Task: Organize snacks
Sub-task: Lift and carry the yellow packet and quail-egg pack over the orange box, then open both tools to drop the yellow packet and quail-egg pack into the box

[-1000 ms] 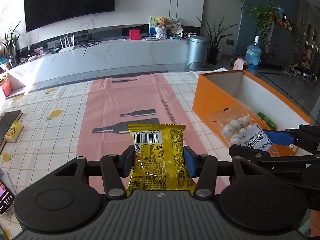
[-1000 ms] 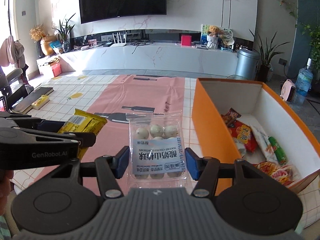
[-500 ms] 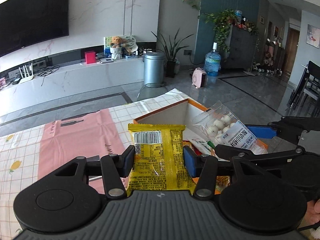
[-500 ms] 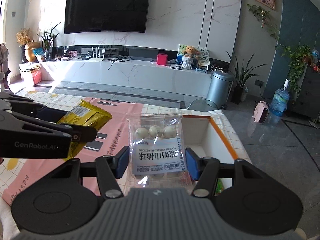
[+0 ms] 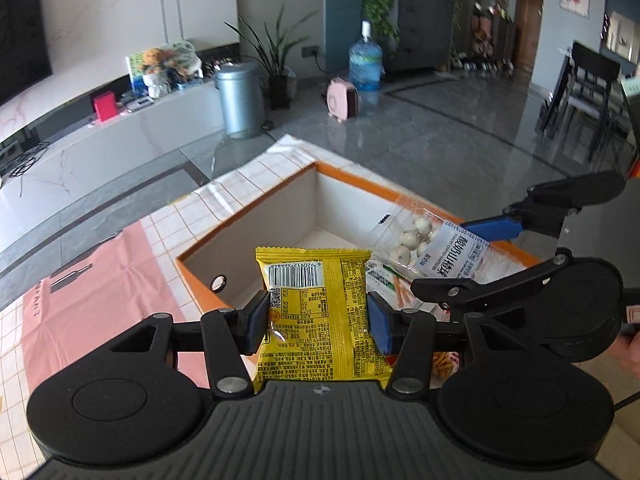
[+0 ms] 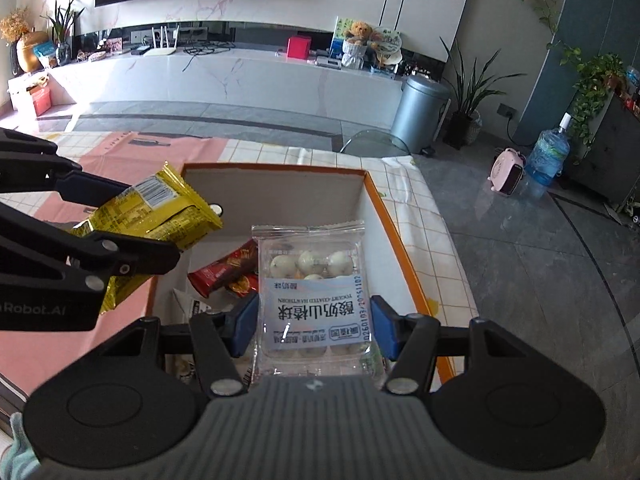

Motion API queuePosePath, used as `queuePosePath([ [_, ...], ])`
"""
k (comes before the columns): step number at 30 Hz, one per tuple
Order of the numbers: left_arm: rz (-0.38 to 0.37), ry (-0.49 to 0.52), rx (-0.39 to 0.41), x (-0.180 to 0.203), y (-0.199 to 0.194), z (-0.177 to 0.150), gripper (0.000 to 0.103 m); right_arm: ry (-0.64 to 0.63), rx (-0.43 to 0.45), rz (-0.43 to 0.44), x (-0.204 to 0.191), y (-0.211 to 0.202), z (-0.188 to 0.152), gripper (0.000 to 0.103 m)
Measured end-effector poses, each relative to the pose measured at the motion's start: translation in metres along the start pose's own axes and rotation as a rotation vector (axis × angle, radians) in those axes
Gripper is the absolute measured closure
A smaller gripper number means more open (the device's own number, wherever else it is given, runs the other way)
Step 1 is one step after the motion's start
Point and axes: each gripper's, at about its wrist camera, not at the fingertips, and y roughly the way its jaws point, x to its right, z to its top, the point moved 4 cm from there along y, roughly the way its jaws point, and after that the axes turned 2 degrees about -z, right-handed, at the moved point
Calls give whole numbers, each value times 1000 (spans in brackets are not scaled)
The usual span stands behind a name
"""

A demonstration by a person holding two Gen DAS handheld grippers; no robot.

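Clamping yellow barcoded packet, left gripper; right gripper pinching clear pack of white balls over orange box.

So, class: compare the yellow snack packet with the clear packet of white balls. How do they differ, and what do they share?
The yellow packet is opaque foil, so its contents are hidden; the clear packet shows round white balls inside. The yellow packet is covered in print with a barcode; the clear packet carries a pale label across its middle. The left gripper holds the yellow packet; the right gripper holds the clear one. Both are clamped at their side edges, above the orange box.
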Motion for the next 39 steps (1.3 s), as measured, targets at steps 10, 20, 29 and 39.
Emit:
queuePosePath([
  [10,17,119,-169,1,67,-4,45,-105,-147,5,-7,65,-6,46],
  [20,28,203,-260,5,98,-7,45,-139,-230,13,-5,95,-13,45],
  [29,61,223,-262,7,98,-6,39,-144,-246,3,-4,89,-20,44],
  [39,120,263,-200,16,65,10,22,-182,-207,-35,-1,53,-8,33],
])
